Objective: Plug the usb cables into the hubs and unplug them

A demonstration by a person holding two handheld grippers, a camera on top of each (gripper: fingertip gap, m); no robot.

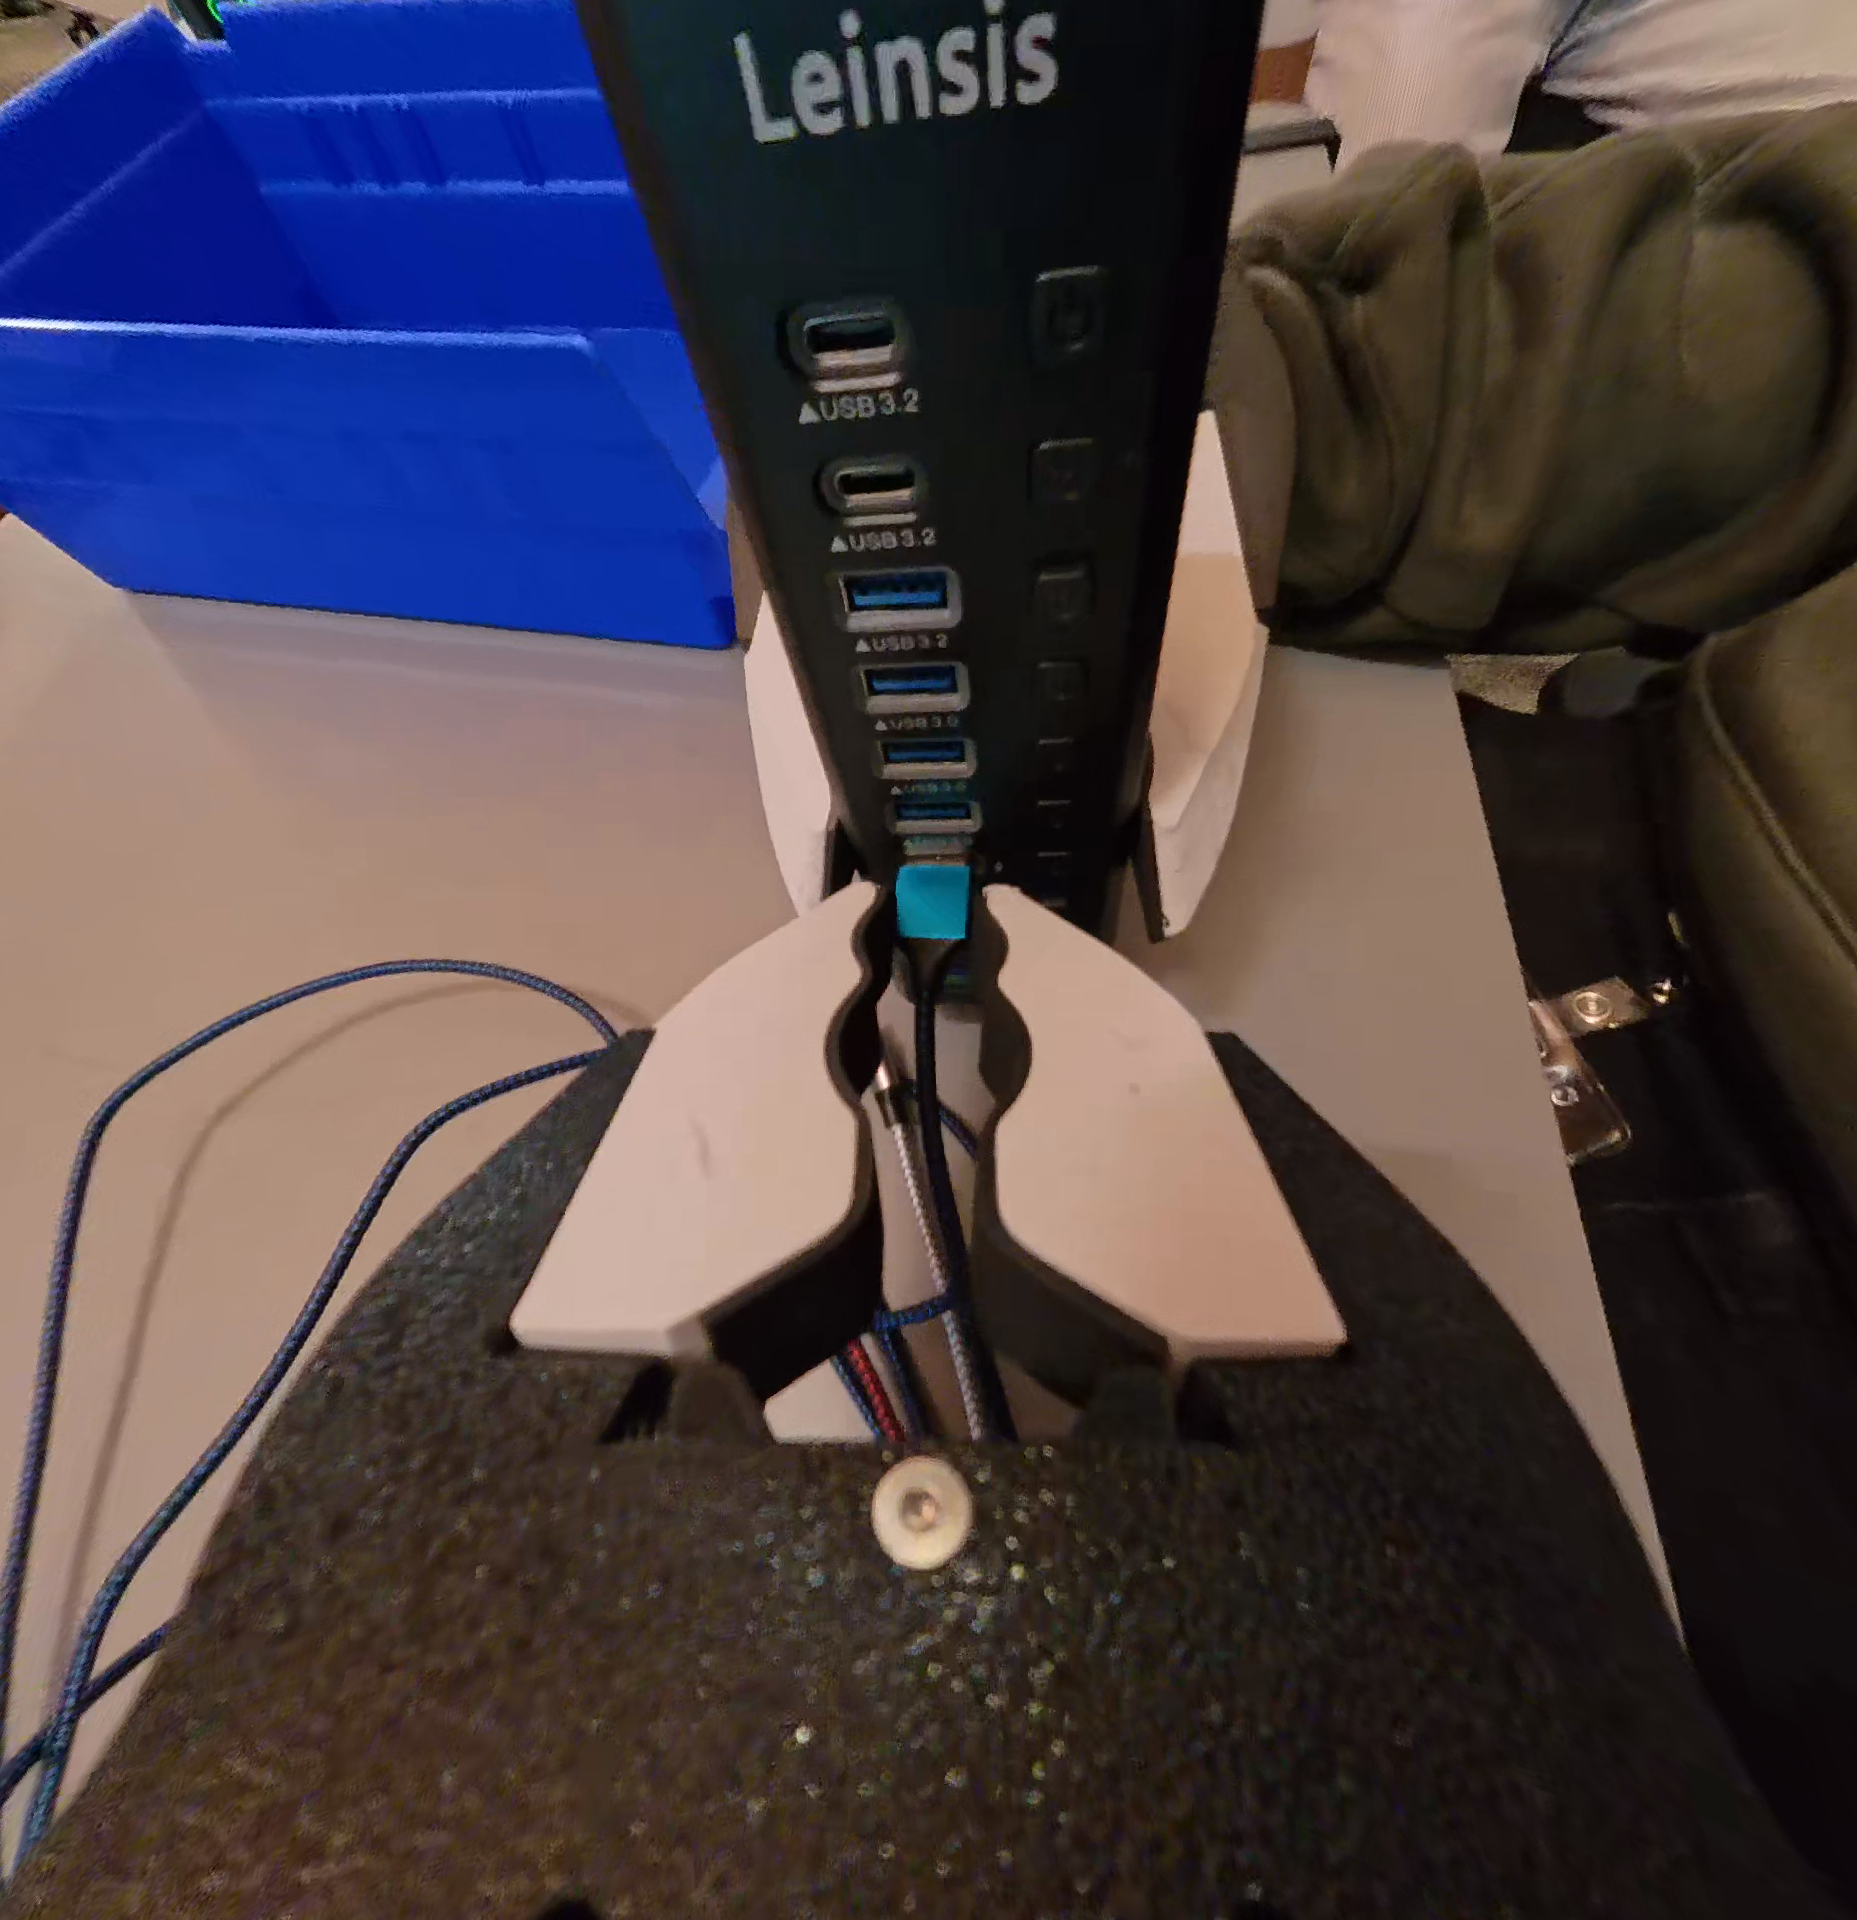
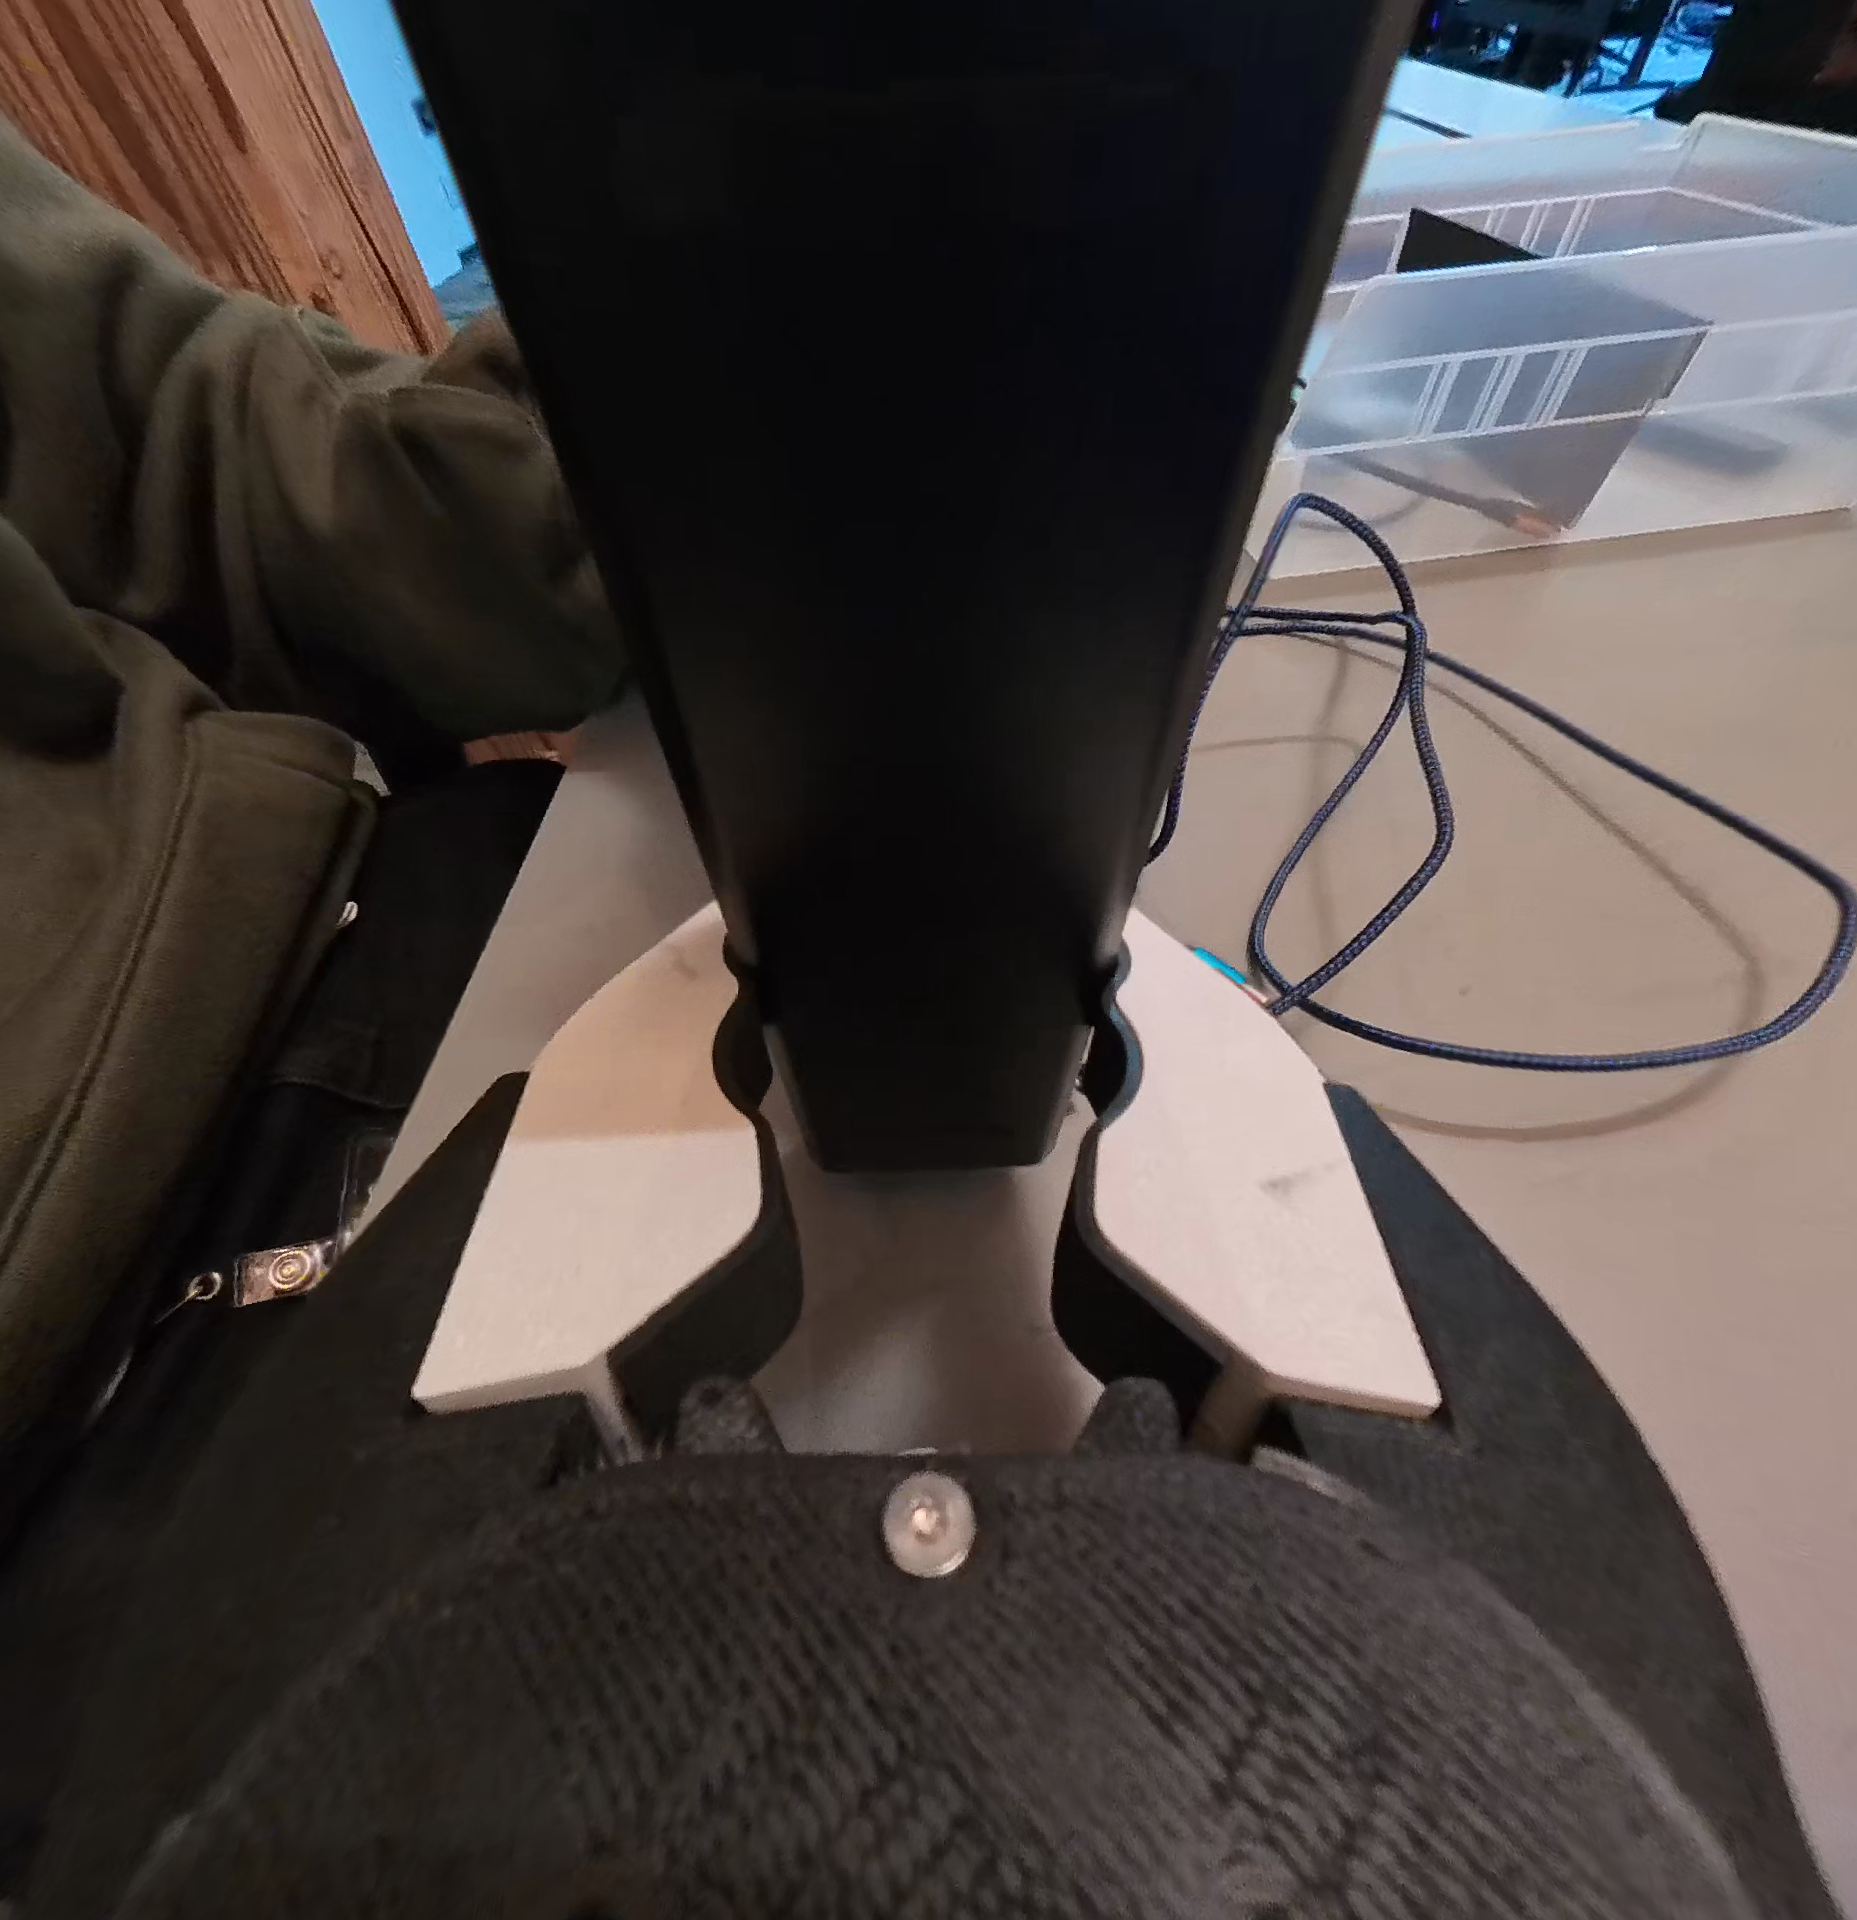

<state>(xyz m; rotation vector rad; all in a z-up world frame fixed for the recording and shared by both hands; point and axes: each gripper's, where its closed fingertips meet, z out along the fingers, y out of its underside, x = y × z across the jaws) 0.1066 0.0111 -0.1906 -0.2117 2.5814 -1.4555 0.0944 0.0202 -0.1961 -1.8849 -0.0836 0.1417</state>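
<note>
A black upright USB hub with a column of ports faces the left wrist view; the right wrist view shows its plain back. My left gripper is shut on a teal USB plug whose metal tip sits at a lower port of the hub. Its dark cable runs back between the fingers. My right gripper is shut on the hub's lower part from behind, one finger on each side. The right gripper's white fingers show behind the hub.
A blue bin stands at the back left on the pale table. Loose blue braided cables loop over the table. A clear plastic bin stands behind. An olive sleeve is close beside the hub. The grippers are tip to tip, or close to it.
</note>
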